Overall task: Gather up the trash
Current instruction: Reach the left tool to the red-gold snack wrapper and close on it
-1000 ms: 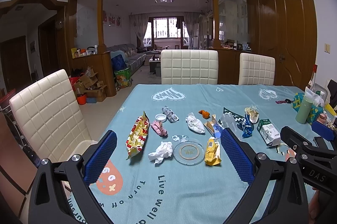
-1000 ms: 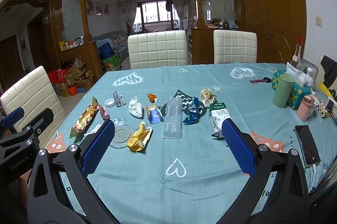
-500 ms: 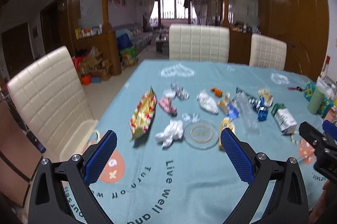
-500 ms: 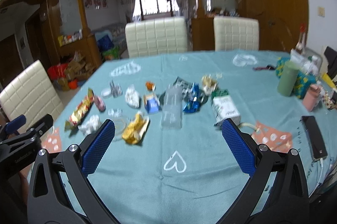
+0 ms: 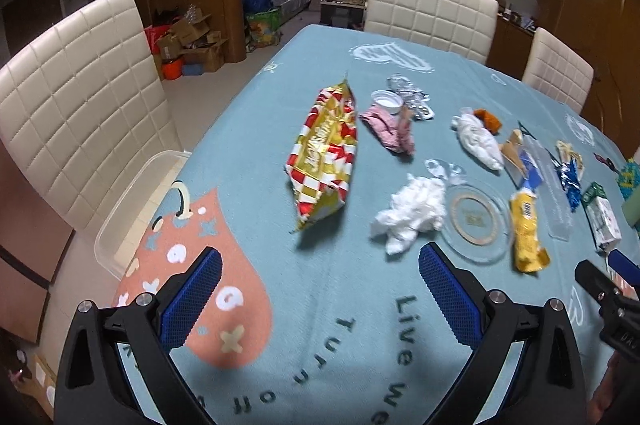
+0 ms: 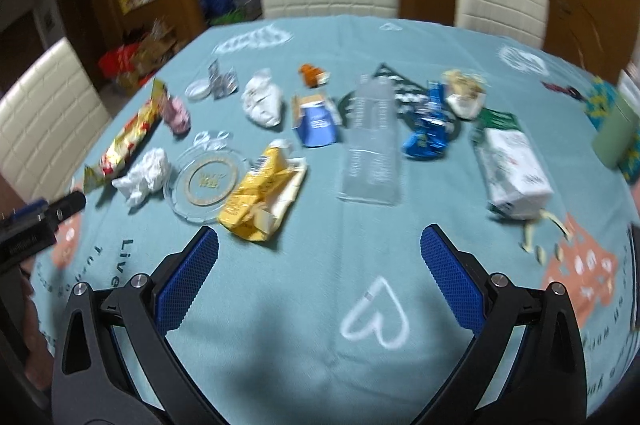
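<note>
Your left gripper (image 5: 319, 278) hangs over the near edge of the teal tablecloth (image 5: 320, 329) with its jaws spread wide and nothing between the ribbed blue pads (image 5: 192, 297). Just ahead of it lies a long, glossy red-and-gold checked snack bag (image 5: 325, 153), crinkled and puffed, and to its right a crumpled white tissue (image 5: 412, 215) sits touching the rim of a round clear glass ashtray (image 5: 476, 219) with a gold ring printed in its base. A squashed yellow carton (image 5: 526, 235) lies against the ashtray's right side. Farther back you have a wadded pink wrapper (image 5: 390, 131), a small white cap (image 5: 387, 101) and a twisted bit of silver foil (image 5: 412, 95). A clear plastic bin (image 5: 132, 201) sits on the cream quilted chair (image 5: 76, 105) at the table's left edge. Your right gripper (image 6: 319, 245) is likewise fully spread and holds nothing, over bare cloth near a white heart outline (image 6: 376, 317). This view is motion-blurred, but beyond the pads you can make out the torn yellow carton, a flattened clear plastic bottle (image 6: 374, 141) lying lengthwise, a blue folded carton (image 6: 316, 123), a shiny blue foil wrapper (image 6: 426, 133) and a white-and-green milk carton (image 6: 514, 169) on its side to the right. A matte green tumbler (image 6: 614, 135) stands upright near the right edge.
</note>
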A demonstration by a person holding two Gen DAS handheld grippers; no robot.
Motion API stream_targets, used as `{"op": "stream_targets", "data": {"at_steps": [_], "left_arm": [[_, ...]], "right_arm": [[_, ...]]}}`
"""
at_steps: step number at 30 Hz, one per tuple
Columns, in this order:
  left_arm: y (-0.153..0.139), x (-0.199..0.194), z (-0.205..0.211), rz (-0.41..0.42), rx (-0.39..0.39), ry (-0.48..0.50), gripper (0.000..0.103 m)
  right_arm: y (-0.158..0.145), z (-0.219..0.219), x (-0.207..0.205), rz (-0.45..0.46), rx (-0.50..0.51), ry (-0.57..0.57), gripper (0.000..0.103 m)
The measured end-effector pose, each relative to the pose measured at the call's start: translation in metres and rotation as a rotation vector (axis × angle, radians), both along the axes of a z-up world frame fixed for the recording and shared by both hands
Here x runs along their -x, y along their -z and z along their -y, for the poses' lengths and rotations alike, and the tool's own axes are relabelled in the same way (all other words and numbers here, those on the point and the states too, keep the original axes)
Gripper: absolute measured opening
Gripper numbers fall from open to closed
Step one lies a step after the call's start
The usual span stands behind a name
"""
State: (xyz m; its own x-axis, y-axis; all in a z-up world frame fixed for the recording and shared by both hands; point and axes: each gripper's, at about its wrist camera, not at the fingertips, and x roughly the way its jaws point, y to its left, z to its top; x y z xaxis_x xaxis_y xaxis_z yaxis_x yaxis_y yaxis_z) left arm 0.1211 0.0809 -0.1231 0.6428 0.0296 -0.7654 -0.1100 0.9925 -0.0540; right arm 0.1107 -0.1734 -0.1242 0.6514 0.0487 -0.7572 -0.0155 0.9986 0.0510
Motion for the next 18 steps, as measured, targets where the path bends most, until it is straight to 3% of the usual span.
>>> {"op": "stream_targets", "data": {"at_steps": [9,15,16,18], "left_arm": [[0.01,-0.045,-0.013,-0.054,0.002,-0.03,0.096],[0.015,-0.077,-0.003,-0.085,-0.06,-0.024,0.096],[0.018,-0.081,-0.002,-0.097,-0.058,-0.022,0.096],[0.026,-0.09,-0.001,-0.124,-0.067,-0.014,0.083]], "right_arm": [[0.018,-0.032,-0.049,-0.057,0.039,-0.092,0.095],[0.026,-0.038,-0.063,-0.072,0.059,-0.098,0.093],[0.028,-0.038,-0.065,-0.076,0.06,-0.097,0.091],[0.032,-0.036,-0.067,-0.089,0.063,-0.092,0.085]]}}
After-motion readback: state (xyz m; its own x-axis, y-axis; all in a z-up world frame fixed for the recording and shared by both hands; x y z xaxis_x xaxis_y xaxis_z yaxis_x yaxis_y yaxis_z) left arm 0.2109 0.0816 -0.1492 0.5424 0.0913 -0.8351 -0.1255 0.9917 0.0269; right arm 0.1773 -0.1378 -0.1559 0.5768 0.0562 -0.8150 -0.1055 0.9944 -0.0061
